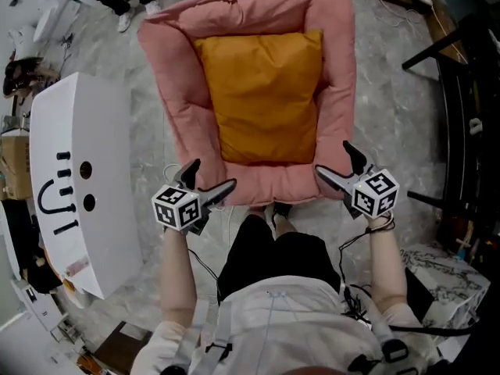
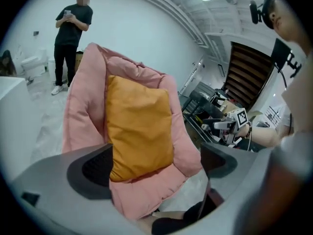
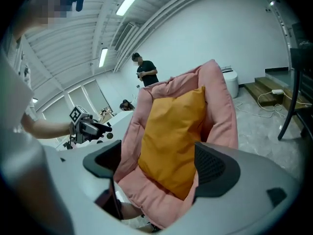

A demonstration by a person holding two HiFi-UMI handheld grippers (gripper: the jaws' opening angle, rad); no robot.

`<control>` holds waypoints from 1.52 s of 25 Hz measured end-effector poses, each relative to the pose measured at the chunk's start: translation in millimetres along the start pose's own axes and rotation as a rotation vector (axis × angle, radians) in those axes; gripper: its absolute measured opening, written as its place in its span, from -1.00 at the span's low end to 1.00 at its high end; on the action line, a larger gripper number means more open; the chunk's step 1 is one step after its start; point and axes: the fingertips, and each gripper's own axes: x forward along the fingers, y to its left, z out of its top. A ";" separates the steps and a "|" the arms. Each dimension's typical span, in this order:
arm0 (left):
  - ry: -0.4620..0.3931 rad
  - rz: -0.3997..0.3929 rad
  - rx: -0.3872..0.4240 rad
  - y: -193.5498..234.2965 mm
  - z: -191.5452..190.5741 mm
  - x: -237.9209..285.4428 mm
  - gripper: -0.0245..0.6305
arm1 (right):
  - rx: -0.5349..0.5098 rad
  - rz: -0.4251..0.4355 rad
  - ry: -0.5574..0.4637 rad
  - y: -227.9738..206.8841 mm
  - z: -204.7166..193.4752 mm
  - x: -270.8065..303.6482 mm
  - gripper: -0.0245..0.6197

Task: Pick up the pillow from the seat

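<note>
A square orange fabric pillow (image 1: 262,96) fills the padded pink seat (image 1: 178,76); the left gripper (image 1: 205,186) and right gripper (image 1: 337,169) hover at its front edge, jaws spread, empty.

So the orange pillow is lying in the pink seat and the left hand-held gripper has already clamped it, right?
Not clamped. The pillow lies in the seat, but the left hand-held gripper is open and empty, clear of the pillow, as the left gripper view shows.

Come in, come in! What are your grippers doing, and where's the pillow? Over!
Left gripper open, empty. Right gripper open, empty. Pillow flat in the seat, untouched. Nothing on it. Over.
</note>
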 end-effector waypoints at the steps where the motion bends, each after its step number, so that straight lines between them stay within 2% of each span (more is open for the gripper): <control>1: -0.003 0.000 -0.003 14.3 10.5 15.1 0.73 | -0.003 -0.001 0.001 -16.2 5.7 15.6 0.45; 3: 0.018 -0.009 0.003 38.3 18.0 44.6 0.73 | 0.008 -0.001 0.003 -41.7 8.6 45.3 0.45; 10: 0.099 -0.001 -0.001 115.5 8.0 121.3 0.75 | 0.035 -0.008 0.041 -99.7 -5.3 125.1 0.45; 14: 0.140 0.000 0.002 136.9 -6.1 149.8 0.75 | 0.023 0.006 0.081 -110.4 -20.4 156.4 0.45; 16: 0.155 -0.005 -0.006 145.3 -10.6 165.8 0.75 | 0.003 -0.014 0.097 -124.2 -26.4 166.4 0.45; 19: 0.170 -0.003 -0.006 162.9 -10.8 186.5 0.75 | 0.023 -0.038 0.073 -146.2 -23.6 174.6 0.45; 21: 0.174 -0.002 -0.008 174.9 -9.1 194.4 0.75 | 0.026 -0.009 0.067 -149.2 -19.5 186.2 0.45; 26: 0.164 -0.050 0.013 180.1 -2.7 212.0 0.75 | -0.027 0.066 0.125 -140.8 -23.7 214.0 0.45; 29: 0.119 -0.083 0.031 183.3 4.2 228.1 0.75 | -0.031 0.042 0.139 -151.2 -27.4 230.4 0.45; 31: 0.151 -0.113 0.041 185.4 -2.6 241.9 0.76 | -0.024 0.026 0.155 -158.7 -32.4 243.7 0.45; 34: 0.191 -0.162 0.044 180.7 -8.2 261.3 0.76 | 0.004 0.073 0.177 -155.6 -33.2 254.7 0.45; 38: 0.156 -0.185 0.040 177.9 1.3 267.8 0.76 | 0.015 0.116 0.176 -149.3 -28.9 268.7 0.45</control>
